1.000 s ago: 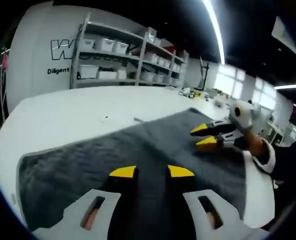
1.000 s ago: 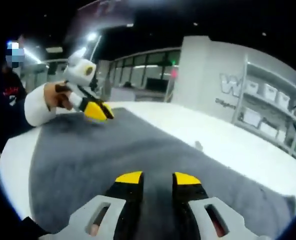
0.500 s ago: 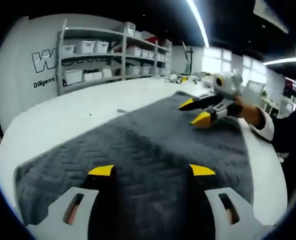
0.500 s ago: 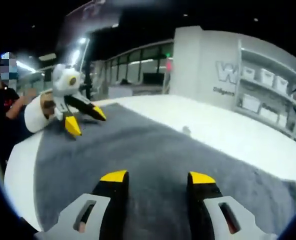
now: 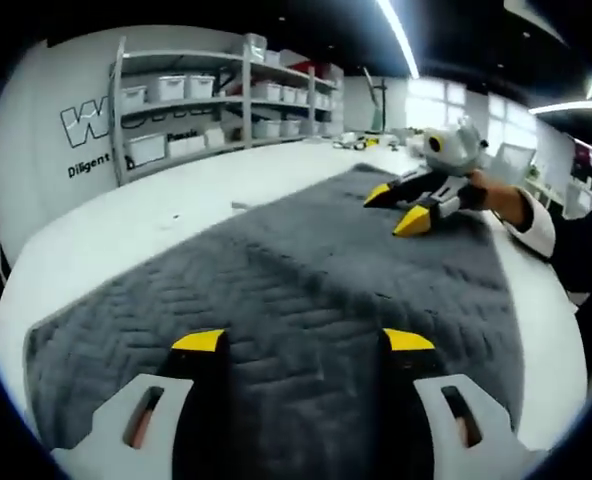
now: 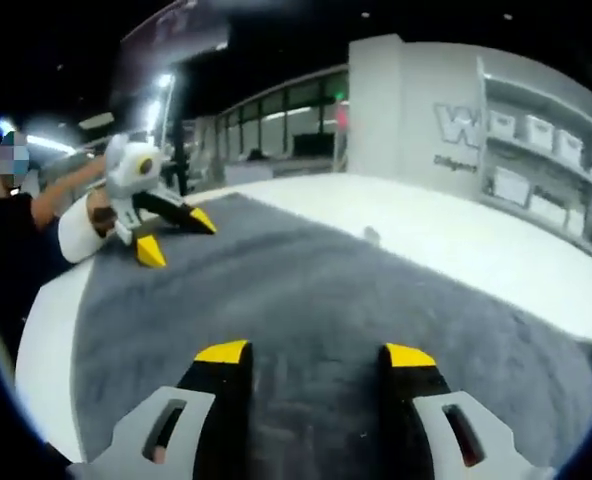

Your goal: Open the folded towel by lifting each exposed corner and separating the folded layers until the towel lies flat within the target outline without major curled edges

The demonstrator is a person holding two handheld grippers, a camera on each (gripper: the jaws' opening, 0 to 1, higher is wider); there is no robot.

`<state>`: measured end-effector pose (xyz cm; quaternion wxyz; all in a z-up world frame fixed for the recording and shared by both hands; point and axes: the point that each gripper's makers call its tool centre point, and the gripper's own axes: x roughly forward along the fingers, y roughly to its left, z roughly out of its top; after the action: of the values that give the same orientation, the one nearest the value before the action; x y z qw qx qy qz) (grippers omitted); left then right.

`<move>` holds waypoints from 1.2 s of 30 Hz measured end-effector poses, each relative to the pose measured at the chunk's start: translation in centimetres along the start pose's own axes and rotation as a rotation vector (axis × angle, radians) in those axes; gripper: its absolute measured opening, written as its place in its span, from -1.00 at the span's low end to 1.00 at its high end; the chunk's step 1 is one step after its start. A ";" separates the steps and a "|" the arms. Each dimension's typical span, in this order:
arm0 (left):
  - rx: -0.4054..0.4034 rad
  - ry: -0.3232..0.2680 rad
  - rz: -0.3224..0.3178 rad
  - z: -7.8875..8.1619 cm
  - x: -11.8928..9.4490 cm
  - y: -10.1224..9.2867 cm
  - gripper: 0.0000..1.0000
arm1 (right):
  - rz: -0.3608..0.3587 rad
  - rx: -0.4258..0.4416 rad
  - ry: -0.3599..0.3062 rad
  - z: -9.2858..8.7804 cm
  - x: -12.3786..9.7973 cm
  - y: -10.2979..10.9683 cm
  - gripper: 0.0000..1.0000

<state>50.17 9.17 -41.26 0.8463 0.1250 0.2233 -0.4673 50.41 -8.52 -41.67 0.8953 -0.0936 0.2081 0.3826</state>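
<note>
A dark grey towel (image 5: 306,280) with a herringbone weave lies spread out on the white table (image 5: 126,230). In the right gripper view the towel (image 6: 316,300) runs from the near edge to the far left. My left gripper (image 5: 303,342) hovers open over one end of it, nothing between its yellow-tipped jaws. My right gripper (image 6: 316,354) is open over the other end. Each gripper appears in the other's view: the right gripper (image 5: 404,207) stands open above the towel's far end, and the left gripper (image 6: 174,236) is open too, held by a hand.
Shelving with white bins (image 5: 226,100) lines the far wall. A small object (image 6: 372,234) lies on the table beside the towel's long edge. Clutter (image 5: 361,140) sits at the table's far end. A person's sleeve (image 5: 541,225) shows at the right.
Both grippers have gone from nearly shut to open. They have shifted slightly over the towel, which lies as before.
</note>
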 end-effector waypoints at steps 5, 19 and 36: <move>-0.016 -0.014 0.014 0.2 0.0 0.1 0.22 | -0.004 -0.004 0.013 -0.1 -0.3 -0.1 -0.06; -0.220 -0.279 0.000 5.5 -5.3 -2.5 0.94 | 0.026 0.017 -0.225 4.6 -5.9 1.0 0.50; -0.172 -0.360 0.068 5.1 -12.4 -7.1 0.99 | -0.055 -0.032 -0.268 4.1 -13.1 7.3 0.89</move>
<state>39.69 12.39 -30.73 0.8953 -0.0261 0.1031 -0.4326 38.25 -10.63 -32.26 0.9236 -0.0618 0.0778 0.3703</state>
